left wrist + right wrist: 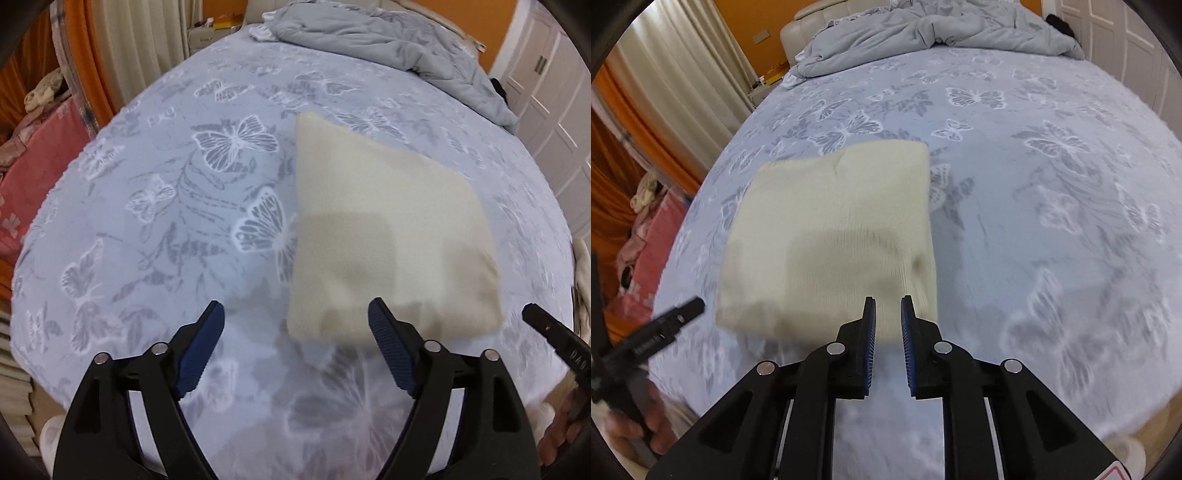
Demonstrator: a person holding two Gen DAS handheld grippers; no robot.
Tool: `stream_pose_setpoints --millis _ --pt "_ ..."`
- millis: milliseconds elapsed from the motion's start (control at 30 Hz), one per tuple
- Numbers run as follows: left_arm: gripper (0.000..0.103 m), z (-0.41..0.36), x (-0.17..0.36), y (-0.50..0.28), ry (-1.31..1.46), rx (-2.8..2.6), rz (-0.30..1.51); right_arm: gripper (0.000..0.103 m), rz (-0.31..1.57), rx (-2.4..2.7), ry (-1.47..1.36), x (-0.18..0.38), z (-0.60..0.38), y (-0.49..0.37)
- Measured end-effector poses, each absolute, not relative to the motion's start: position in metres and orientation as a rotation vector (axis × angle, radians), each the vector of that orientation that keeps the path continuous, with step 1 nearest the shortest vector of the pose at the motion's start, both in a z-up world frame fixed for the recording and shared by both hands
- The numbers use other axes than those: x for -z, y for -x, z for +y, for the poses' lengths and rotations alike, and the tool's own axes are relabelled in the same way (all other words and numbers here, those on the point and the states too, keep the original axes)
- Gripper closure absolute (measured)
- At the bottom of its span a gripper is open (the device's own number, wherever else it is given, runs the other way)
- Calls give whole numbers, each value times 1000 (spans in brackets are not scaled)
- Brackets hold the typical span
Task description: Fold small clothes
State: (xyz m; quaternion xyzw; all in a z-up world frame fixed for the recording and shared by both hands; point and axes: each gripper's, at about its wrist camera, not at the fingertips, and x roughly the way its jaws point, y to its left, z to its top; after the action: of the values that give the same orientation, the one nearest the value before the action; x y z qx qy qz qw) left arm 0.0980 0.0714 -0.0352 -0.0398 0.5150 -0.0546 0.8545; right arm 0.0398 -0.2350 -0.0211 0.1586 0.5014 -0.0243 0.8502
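Observation:
A cream knitted garment lies folded into a flat, roughly square stack on the blue butterfly bedspread. It also shows in the right wrist view. My left gripper is wide open and empty, held above the bed just short of the garment's near edge. My right gripper is open by a narrow gap and holds nothing, its tips over the garment's near right corner. The right gripper's body shows at the right edge of the left wrist view. The left gripper's body shows at the left edge of the right wrist view.
A crumpled grey duvet lies at the far end of the bed, also in the right wrist view. Pink bedding and curtains stand left of the bed. White cabinet doors stand to the right.

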Motion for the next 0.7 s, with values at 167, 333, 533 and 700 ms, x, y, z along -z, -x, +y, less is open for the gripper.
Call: stream_pose_setpoints --millis 167,333,533,700 --pt "8 54 23 -52 28 142 1023 85 1040 72 -353 24 -228 4" --pt "8 40 30 -23 13 167 1015 61 1030 114 -318 33 -224 34" --pt "8 28 42 0 -52 160 998 46 1008 131 -266 40 -217 63" --pt "8 23 50 15 -93 156 964 38 983 126 -245 46 -213 73"
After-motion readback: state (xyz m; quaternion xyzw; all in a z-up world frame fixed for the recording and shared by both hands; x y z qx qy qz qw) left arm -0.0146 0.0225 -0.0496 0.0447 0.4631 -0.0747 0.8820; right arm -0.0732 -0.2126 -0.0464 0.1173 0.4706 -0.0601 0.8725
